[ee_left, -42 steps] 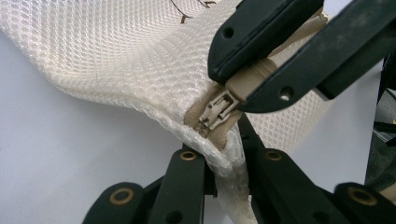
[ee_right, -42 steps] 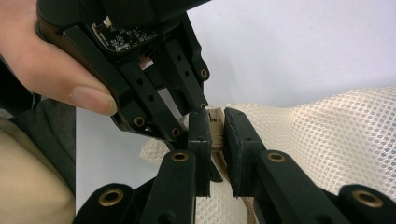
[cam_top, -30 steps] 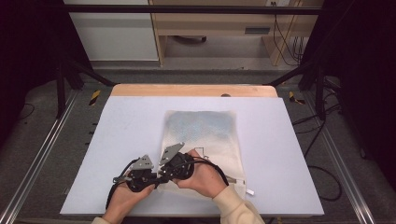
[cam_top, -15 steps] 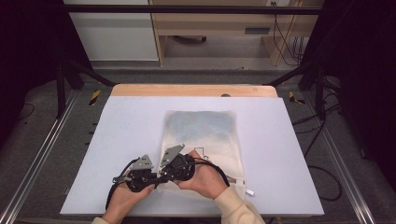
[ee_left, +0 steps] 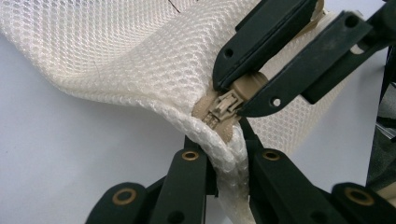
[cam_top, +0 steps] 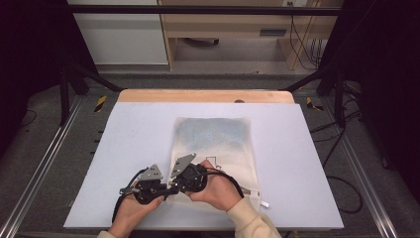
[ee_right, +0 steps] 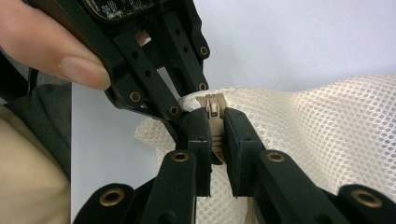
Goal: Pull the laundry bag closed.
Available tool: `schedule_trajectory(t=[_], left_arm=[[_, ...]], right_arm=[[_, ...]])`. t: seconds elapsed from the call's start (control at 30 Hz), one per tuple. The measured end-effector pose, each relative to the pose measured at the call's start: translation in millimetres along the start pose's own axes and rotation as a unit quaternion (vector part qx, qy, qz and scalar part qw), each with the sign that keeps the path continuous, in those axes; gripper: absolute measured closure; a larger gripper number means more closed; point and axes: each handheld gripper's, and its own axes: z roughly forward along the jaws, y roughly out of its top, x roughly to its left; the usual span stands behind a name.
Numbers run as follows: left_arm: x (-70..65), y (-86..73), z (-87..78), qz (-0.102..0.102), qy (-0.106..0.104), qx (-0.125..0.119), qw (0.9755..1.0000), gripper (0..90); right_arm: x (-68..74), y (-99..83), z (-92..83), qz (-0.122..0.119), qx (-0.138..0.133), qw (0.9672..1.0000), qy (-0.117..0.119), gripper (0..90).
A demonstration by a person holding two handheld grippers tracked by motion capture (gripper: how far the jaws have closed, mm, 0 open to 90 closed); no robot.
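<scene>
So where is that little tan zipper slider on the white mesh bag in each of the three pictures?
High view: too small to tell; it sits where the two grippers meet at the white mesh bag's near left corner.
Left gripper view: tan zipper slider right of centre, pinched by the right gripper.
Right gripper view: centre, between its own fingers.
Shared landmark: the bag's raised corner.

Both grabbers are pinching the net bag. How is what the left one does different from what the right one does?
The left gripper pinches the thick white corner edge of the mesh bag, while the right gripper pinches the tan zipper pull. In the left gripper view the left gripper rises from below, and the right gripper comes in from the upper right. Both are shut, meeting at the bag's near-left corner.
</scene>
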Motion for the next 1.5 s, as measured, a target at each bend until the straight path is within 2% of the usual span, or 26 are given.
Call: schedule_trajectory(t=[0.43,0.47,0.7,0.83,1.5], left_arm=[[-0.8,0.7,-0.9,0.005,0.004,0.001,1.0000,85.8],[-0.1,0.9,-1.6,0.006,0.004,0.001,1.0000,85.8],[-0.2,1.2,-2.6,0.004,0.004,-0.003,1.0000,85.8],[-0.7,1.6,-2.7,0.009,0.006,-0.002,0.9999,85.8],[-1.6,1.8,-3.4,0.011,0.008,-0.007,0.9999,85.7]], right_arm=[[-1.5,-2.8,0.6,-0.001,0.011,0.9999,0.001,82.2],[-1.9,-4.0,1.0,-0.006,0.020,0.9998,-0.004,82.2],[-4.2,-8.0,-0.4,-0.001,0.024,0.9997,-0.007,82.2],[-6.2,-11.0,-1.3,0.001,0.031,0.9995,-0.009,82.2],[-9.6,-16.5,-5.2,0.005,0.034,0.9994,-0.007,82.1]])
